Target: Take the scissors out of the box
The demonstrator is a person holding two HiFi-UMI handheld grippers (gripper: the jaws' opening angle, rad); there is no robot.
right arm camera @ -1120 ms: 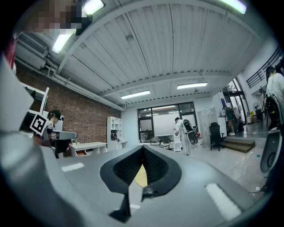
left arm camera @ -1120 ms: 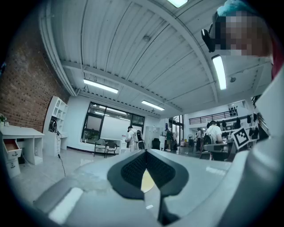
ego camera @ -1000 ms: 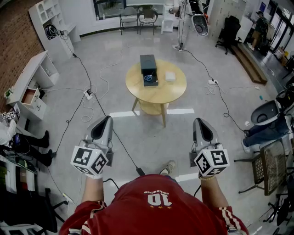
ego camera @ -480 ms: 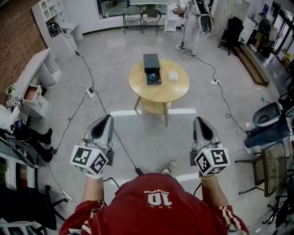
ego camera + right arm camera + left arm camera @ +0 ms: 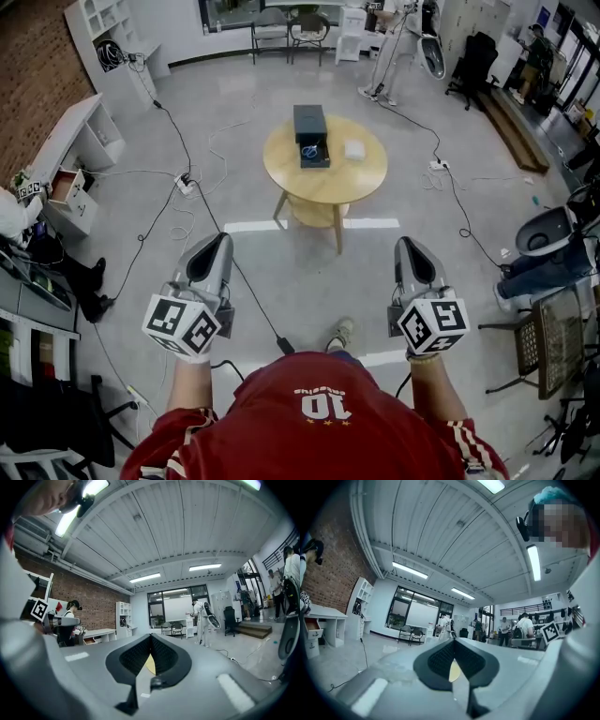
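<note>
A dark open box [image 5: 310, 137] lies on a round wooden table [image 5: 325, 184] some way ahead in the head view. Blue-handled scissors [image 5: 310, 150] show inside its near end. I hold both grippers level at waist height, well short of the table. My left gripper [image 5: 215, 242] is shut with nothing in it, its pads [image 5: 440, 659] meeting in the left gripper view. My right gripper [image 5: 412, 246] is shut and empty too, pads [image 5: 165, 656] pressed together. A sliver of the table shows through each pair of jaws.
A small white block [image 5: 354, 150] lies on the table beside the box. Cables [image 5: 192, 197] trail over the floor between me and the table. White shelves [image 5: 79, 150] line the left wall, chairs [image 5: 532, 342] and people stand at the right and back.
The table with the box has drifted slightly right and up in the head view as the view shifted. Both grippers have stayed where they were, shut.
</note>
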